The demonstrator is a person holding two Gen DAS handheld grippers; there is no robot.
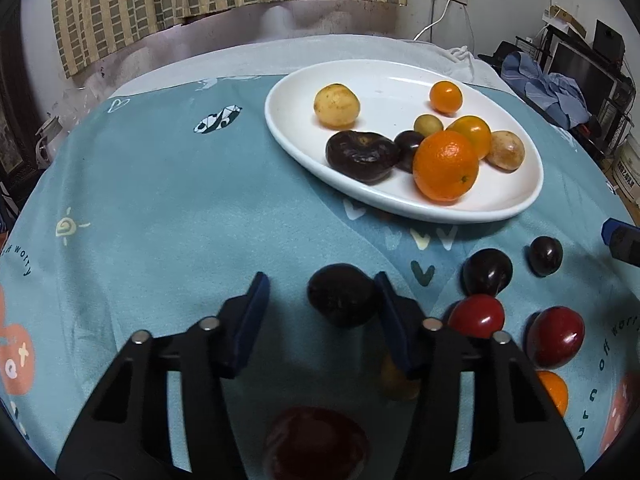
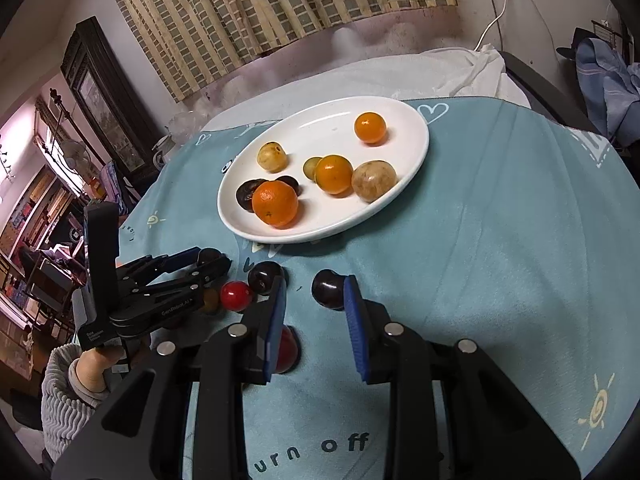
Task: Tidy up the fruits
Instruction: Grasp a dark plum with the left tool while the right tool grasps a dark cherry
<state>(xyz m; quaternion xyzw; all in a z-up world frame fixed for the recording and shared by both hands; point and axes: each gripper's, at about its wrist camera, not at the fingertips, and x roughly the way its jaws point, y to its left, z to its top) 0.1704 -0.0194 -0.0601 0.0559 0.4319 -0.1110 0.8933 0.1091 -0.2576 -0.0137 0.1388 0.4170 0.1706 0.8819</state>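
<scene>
A white oval plate point(image 1: 304, 136) point(image 2: 404, 176) on the teal cloth holds several fruits: oranges point(image 1: 446, 166), yellowish round fruits point(image 1: 337, 105) and dark plums point(image 1: 362, 156). My left gripper point(image 1: 322, 292) is open with a dark plum point(image 1: 342, 295) between its fingers, against the right finger; it also shows in the right wrist view point(image 2: 208, 260). My right gripper point(image 2: 314, 292) is open just behind another dark plum point(image 2: 327, 288). Loose dark plums point(image 1: 487, 272) and red fruits point(image 1: 476, 316) point(image 2: 236, 296) lie near both grippers.
A small orange point(image 1: 554, 392) and a dark red fruit point(image 1: 316, 444) lie at the near edge of the left wrist view. A curtain and wall stand behind the table. Clutter and a chair with blue clothing point(image 2: 608, 76) are to the right.
</scene>
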